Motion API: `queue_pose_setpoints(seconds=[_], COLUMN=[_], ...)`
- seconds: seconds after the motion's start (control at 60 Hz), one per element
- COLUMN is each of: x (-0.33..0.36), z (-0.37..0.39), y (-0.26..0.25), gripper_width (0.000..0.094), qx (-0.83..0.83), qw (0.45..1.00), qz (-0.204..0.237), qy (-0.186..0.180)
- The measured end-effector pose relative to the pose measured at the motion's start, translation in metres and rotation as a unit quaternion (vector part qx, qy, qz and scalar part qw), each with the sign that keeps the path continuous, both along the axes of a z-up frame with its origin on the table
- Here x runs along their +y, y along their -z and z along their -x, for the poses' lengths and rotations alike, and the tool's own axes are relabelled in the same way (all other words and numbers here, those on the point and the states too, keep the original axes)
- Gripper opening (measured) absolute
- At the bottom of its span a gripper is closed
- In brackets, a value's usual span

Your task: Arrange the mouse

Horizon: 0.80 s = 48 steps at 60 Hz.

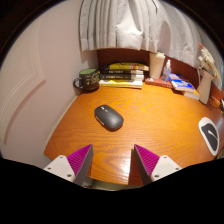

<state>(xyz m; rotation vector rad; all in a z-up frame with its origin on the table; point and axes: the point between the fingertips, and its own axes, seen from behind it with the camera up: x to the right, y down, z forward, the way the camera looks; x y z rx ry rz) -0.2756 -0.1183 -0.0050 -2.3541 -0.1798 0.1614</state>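
Observation:
A dark grey computer mouse (pixel 109 117) lies on the wooden desk (pixel 150 125), near its middle. My gripper (pixel 112 160) hovers above the desk's near edge, with the mouse beyond the fingers and a little to the left of centre. The two fingers with magenta pads (pixel 81 158) stand wide apart and nothing is between them.
A stack of books (pixel 125 75) and a dark round tin (pixel 89 78) stand at the back of the desk. More books and small items (pixel 185 85) sit at the back right under a curtain. A black and white object (pixel 210 134) lies at the right edge.

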Motion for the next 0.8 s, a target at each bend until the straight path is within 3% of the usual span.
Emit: queue_pose_setpoints(seconds=[0.417, 0.55, 0.683, 0.8], x=[0.129, 0.142, 0.147, 0.147], z=[0.005, 0.000, 0.002, 0.003], y=[0.011, 0.011, 0.011, 0.012], gripper_width=[0.0803, 0.0695, 0.0496, 0.0438], qx=[-0.024, -0.023, -0.025, -0.020], qw=[0.998, 0.996, 0.996, 0.996], qz=[0.006, 0.007, 0.010, 0.015], qy=[0.065, 0.082, 0.082, 0.090])
